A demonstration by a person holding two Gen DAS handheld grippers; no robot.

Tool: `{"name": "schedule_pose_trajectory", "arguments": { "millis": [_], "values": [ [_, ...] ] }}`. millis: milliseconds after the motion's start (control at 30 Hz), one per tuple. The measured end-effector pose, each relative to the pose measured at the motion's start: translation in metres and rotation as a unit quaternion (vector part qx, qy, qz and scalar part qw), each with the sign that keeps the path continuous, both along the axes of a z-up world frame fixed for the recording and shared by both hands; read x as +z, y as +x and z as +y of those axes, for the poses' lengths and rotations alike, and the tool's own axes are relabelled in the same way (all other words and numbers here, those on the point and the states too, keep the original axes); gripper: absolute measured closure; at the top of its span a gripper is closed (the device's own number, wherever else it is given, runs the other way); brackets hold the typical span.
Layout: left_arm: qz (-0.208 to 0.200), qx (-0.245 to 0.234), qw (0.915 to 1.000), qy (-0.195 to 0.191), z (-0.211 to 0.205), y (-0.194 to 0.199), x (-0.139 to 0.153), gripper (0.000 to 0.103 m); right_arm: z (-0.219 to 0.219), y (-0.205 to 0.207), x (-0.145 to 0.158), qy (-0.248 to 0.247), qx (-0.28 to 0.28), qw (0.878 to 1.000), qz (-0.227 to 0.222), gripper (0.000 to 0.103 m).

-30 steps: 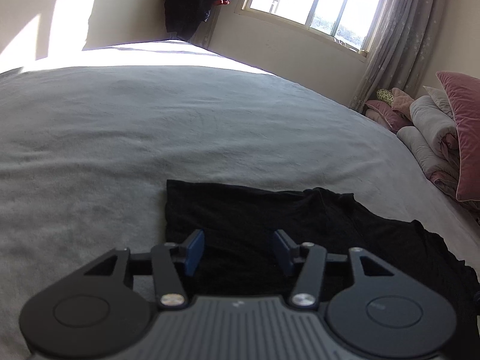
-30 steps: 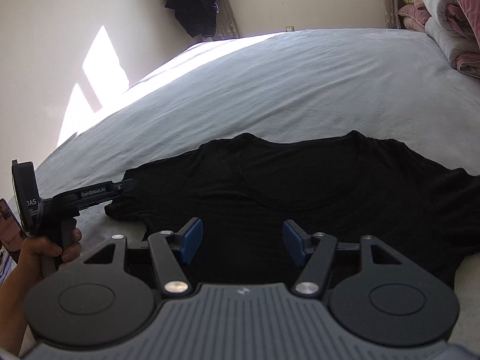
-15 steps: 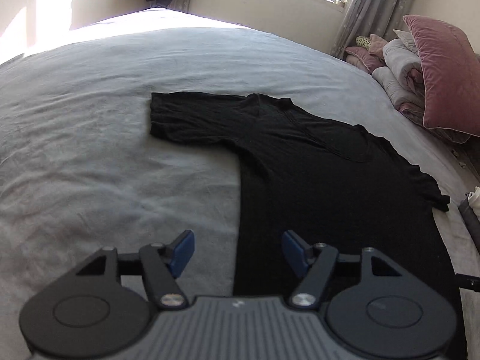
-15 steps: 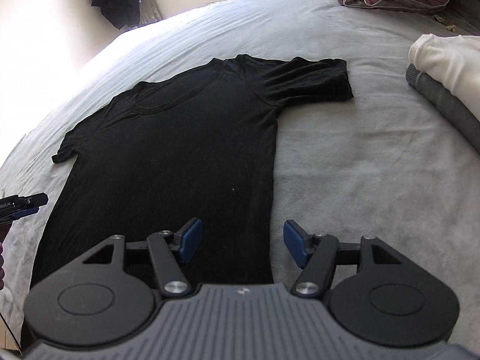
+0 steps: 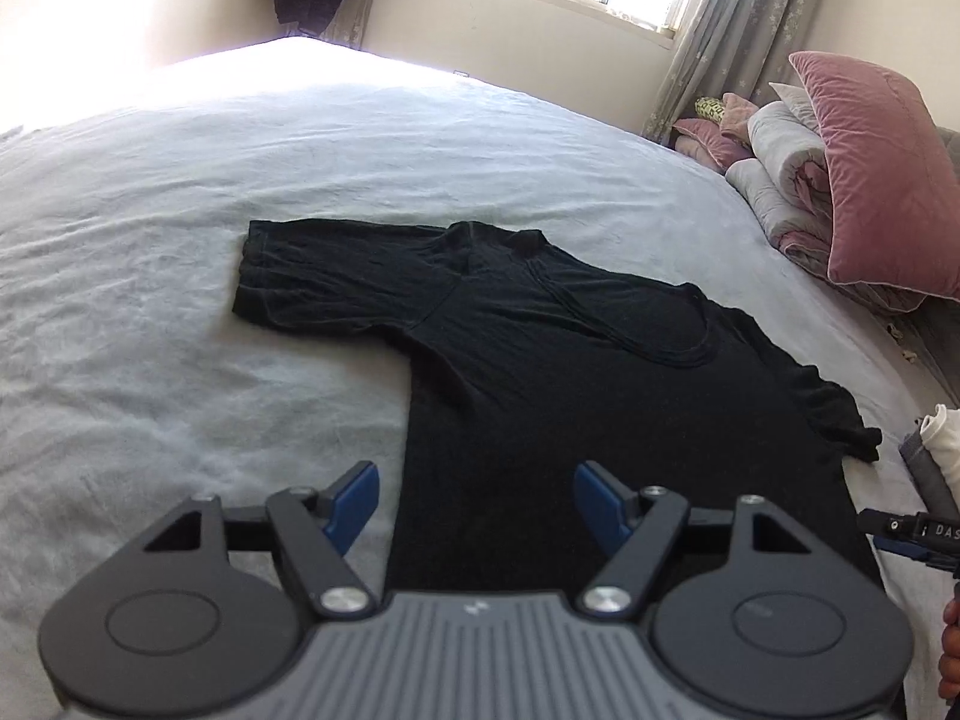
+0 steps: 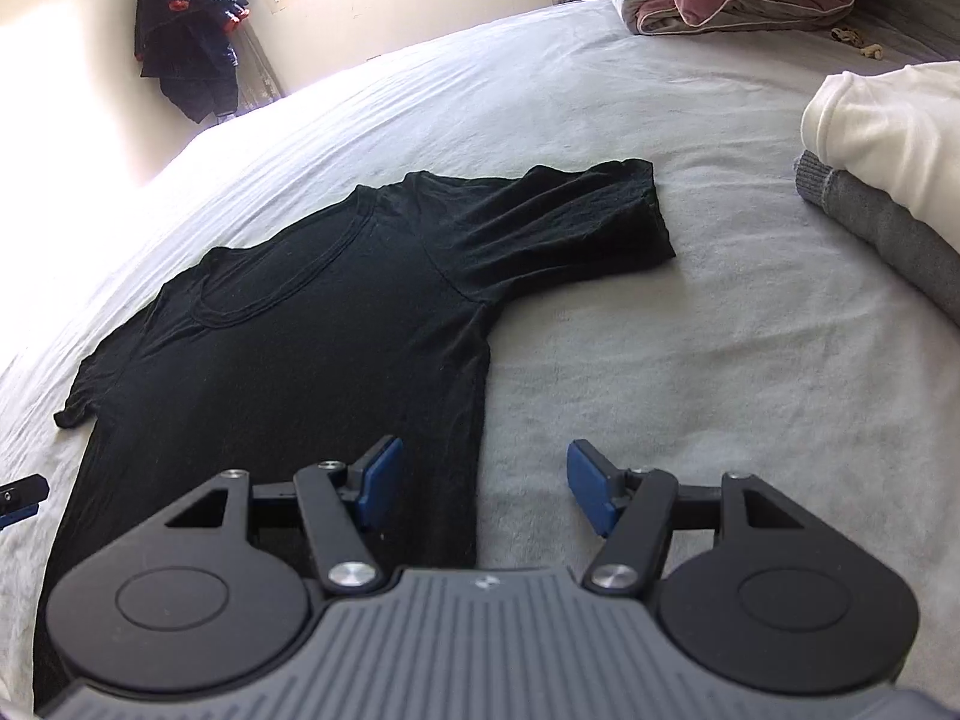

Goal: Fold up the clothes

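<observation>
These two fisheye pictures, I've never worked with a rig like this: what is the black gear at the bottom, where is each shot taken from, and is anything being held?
Each picture comes from a camera mounted on a hand-held gripper, looking forward along its two blue-padded fingers. The black gear at the bottom is the gripper itself. One view shows the left gripper, the other the right gripper. Both stand open and hold nothing. On the grey bed a black T-shirt lies spread flat, sleeves out, not yet folded. Each gripper hovers near one side edge of the shirt's lower body. To the right sits a stack of folded clothes, white over grey. Pink pillows are piled at the far end.
</observation>
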State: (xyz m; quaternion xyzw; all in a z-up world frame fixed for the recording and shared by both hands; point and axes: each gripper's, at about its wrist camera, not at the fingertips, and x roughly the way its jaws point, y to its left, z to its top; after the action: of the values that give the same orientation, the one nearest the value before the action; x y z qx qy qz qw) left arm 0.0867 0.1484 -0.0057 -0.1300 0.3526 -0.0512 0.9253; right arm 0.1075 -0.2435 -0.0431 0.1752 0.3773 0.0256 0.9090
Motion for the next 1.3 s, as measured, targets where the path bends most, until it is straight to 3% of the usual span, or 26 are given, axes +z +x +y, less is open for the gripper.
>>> {"name": "schedule_pose_trajectory", "arguments": {
  "millis": [200, 333, 367, 433, 467, 567, 667, 800, 867, 967, 1133, 1200, 1300],
  "values": [
    [-0.017, -0.049, 0.9987, -0.005, -0.056, 0.05, -0.003, 0.03, -0.03, 0.043, -0.012, 0.075, -0.071, 0.993, -0.049, 0.039],
    [-0.017, -0.089, 0.9951, -0.04, -0.092, 0.084, -0.017, 0.03, -0.053, 0.06, -0.024, 0.157, -0.127, 0.976, -0.086, 0.041],
    [-0.014, -0.098, 0.9936, -0.054, -0.1, 0.093, -0.021, 0.03, -0.056, 0.063, -0.025, 0.168, -0.142, 0.971, -0.091, 0.045],
    [-0.008, -0.118, 0.9893, -0.085, -0.115, 0.11, -0.029, 0.032, -0.059, 0.069, -0.029, 0.186, -0.175, 0.963, -0.091, 0.08],
    [-0.003, -0.128, 0.9861, -0.106, -0.122, 0.119, -0.033, 0.032, -0.061, 0.072, -0.031, 0.193, -0.191, 0.958, -0.087, 0.089],
    [0.021, -0.155, 0.9726, -0.172, -0.137, 0.147, -0.044, 0.035, -0.053, 0.073, -0.026, 0.186, -0.205, 0.955, -0.107, 0.093],
    [0.041, -0.179, 0.96, -0.211, -0.151, 0.171, -0.053, 0.035, -0.032, 0.072, -0.012, 0.139, -0.16, 0.967, -0.144, 0.094],
    [0.051, -0.195, 0.9455, -0.256, -0.152, 0.186, -0.063, 0.033, 0.003, 0.075, -0.002, 0.06, -0.04, 0.983, -0.168, 0.094],
    [0.051, -0.197, 0.9356, -0.289, -0.147, 0.19, -0.071, 0.033, 0.024, 0.075, -0.001, 0.015, 0.027, 0.985, -0.17, 0.094],
    [0.041, -0.206, 0.9235, -0.321, -0.142, 0.191, -0.076, 0.033, 0.055, 0.078, -0.003, -0.044, 0.122, 0.978, -0.163, 0.095],
    [0.023, -0.226, 0.9299, -0.289, -0.148, 0.188, -0.068, 0.031, 0.072, 0.081, -0.012, -0.077, 0.182, 0.972, -0.13, 0.094],
    [0.013, -0.24, 0.9367, -0.255, -0.152, 0.184, -0.064, 0.031, 0.069, 0.081, -0.011, -0.07, 0.192, 0.971, -0.123, 0.087],
    [-0.002, -0.261, 0.9451, -0.197, -0.158, 0.177, -0.057, 0.031, 0.059, 0.079, -0.011, -0.028, 0.229, 0.967, -0.11, 0.086]
  ]
}}
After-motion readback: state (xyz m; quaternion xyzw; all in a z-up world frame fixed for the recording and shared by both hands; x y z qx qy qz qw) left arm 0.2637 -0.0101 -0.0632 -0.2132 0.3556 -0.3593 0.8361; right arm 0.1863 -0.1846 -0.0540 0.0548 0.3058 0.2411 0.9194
